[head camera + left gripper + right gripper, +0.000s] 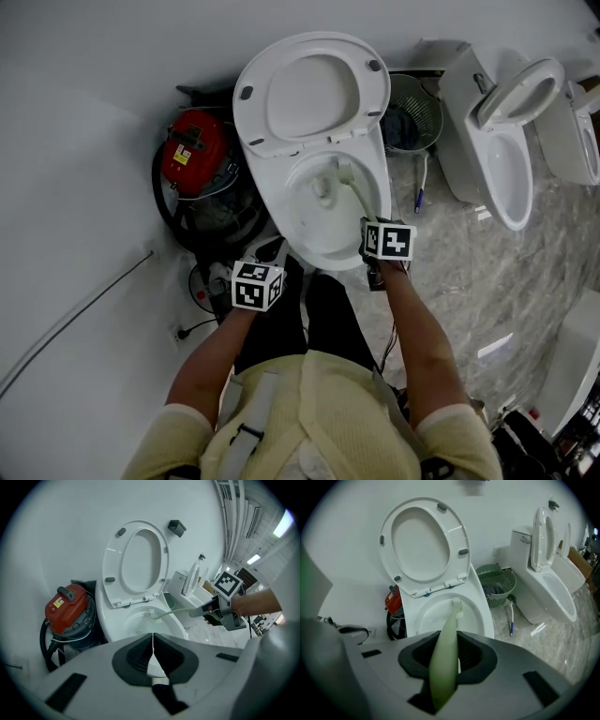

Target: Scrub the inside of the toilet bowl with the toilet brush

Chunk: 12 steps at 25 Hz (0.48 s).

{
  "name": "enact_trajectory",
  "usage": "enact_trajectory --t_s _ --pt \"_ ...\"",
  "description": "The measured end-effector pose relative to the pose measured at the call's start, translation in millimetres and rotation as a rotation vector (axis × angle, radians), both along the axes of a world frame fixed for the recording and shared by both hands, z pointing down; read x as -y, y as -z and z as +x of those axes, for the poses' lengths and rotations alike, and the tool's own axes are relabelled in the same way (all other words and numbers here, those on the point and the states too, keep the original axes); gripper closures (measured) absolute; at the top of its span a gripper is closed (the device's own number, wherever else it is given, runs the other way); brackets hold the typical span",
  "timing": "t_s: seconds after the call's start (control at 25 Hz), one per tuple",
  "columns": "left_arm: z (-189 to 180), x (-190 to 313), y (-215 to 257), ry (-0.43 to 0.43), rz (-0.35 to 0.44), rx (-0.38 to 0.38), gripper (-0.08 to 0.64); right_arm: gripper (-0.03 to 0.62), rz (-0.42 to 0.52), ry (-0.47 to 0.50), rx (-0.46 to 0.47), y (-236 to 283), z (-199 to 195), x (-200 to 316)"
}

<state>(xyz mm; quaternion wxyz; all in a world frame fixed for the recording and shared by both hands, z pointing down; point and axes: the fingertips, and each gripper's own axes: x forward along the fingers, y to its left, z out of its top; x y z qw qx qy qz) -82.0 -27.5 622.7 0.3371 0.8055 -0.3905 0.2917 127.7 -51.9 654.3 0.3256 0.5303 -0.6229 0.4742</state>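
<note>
A white toilet bowl (323, 202) stands with its seat and lid (309, 89) raised against the wall. My right gripper (375, 246) is shut on the pale green handle of the toilet brush (446, 644). The brush head (343, 172) reaches into the bowl at its right inner wall, and it also shows in the right gripper view, brush head (457, 606), and in the left gripper view, brush (161, 616). My left gripper (270, 255) hangs at the bowl's near left rim, shut with nothing between its pads (140, 656).
A red vacuum cleaner (195, 155) with black hose stands left of the toilet. A green wire basket (412, 112) sits to its right, then a second toilet (502, 141). A blue-handled tool (419, 199) lies on the marble floor. Cables run along the left wall.
</note>
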Motion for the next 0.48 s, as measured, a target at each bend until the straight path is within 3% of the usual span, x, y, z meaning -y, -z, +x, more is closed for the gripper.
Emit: enact_trajectory --t_s 0.48 --pt "21 -7 5 -0.053 0.011 -0.011 0.545 0.486 -0.028 -0.005 -0.076 6 38 -35"
